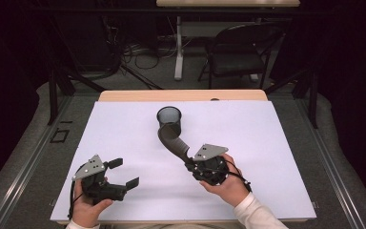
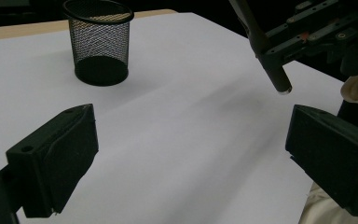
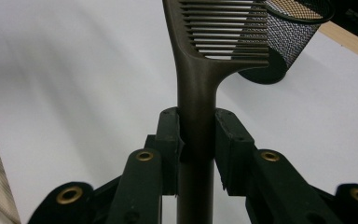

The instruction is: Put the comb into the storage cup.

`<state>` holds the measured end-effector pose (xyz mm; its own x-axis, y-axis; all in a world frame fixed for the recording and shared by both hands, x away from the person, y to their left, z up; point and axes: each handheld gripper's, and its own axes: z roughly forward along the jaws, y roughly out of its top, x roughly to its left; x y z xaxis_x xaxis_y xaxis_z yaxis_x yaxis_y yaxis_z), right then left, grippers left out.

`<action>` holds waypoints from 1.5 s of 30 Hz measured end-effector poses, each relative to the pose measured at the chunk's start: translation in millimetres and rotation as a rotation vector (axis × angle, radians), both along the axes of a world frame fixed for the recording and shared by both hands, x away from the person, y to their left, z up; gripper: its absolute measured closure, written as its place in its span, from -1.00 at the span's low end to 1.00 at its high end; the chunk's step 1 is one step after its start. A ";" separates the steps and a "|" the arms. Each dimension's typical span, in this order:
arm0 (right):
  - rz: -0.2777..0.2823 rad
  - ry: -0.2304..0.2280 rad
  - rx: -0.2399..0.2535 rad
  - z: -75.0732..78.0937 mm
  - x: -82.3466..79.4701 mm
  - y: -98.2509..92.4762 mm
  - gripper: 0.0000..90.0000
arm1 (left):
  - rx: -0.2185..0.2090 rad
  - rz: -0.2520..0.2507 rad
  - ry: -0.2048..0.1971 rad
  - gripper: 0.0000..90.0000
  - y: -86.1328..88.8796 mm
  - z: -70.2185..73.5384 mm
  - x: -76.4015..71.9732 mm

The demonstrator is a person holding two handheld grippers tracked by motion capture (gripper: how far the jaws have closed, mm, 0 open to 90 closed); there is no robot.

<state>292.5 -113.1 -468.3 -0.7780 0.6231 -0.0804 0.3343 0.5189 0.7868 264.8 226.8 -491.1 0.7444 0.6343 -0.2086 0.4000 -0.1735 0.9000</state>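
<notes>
Table: white sheet, bare around the work.

Mesh cup: black wire, upright at the far middle; likely light and easy to tip.

Comb: dark plastic, probably stiff, light, smooth; best held by the round handle. Its toothed head is at the cup's rim.

My right gripper: clamped on the comb handle.

My left gripper: jaws wide, empty, near the front edge.

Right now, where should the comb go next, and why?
Probably lift the comb a little and tip it over the mesh cup. The right gripper is shut on its handle, the toothed end already reaches toward the cup's rim, and the left gripper waits open, apart.
</notes>
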 end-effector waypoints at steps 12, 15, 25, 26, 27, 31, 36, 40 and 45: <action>0.001 -0.037 0.041 9.3 1.3 10.9 0.62 | -0.005 0.016 -0.002 -0.94 -3.7 10.5 5.8; -0.001 -0.049 0.069 13.0 2.5 14.5 0.62 | -0.002 0.014 -0.007 -0.93 -6.9 13.2 6.8; -0.023 -0.088 0.110 15.6 2.3 18.3 0.62 | 0.002 0.008 -0.009 -0.92 -12.7 18.0 10.6; -0.027 -0.096 0.114 15.4 2.2 18.2 0.62 | -0.002 0.008 -0.009 -0.92 -13.7 18.4 11.0; -0.030 -0.105 0.112 15.3 2.0 18.0 0.62 | 0.005 0.005 -0.008 -0.91 -14.3 19.5 11.5; -0.044 -0.125 0.111 14.7 0.5 17.3 0.62 | -0.003 0.002 -0.015 -0.91 -18.3 23.8 13.3; -0.062 -0.146 0.118 12.3 -0.2 15.9 0.62 | -0.018 -0.001 -0.016 -0.81 -23.2 30.0 16.2; -0.064 -0.156 0.112 10.5 -0.9 16.6 0.62 | -0.027 0.005 -0.021 -0.64 -27.1 34.4 20.6; -0.064 -0.169 0.107 8.7 -2.9 18.3 0.62 | -0.043 0.004 -0.015 -0.64 -28.8 38.0 25.8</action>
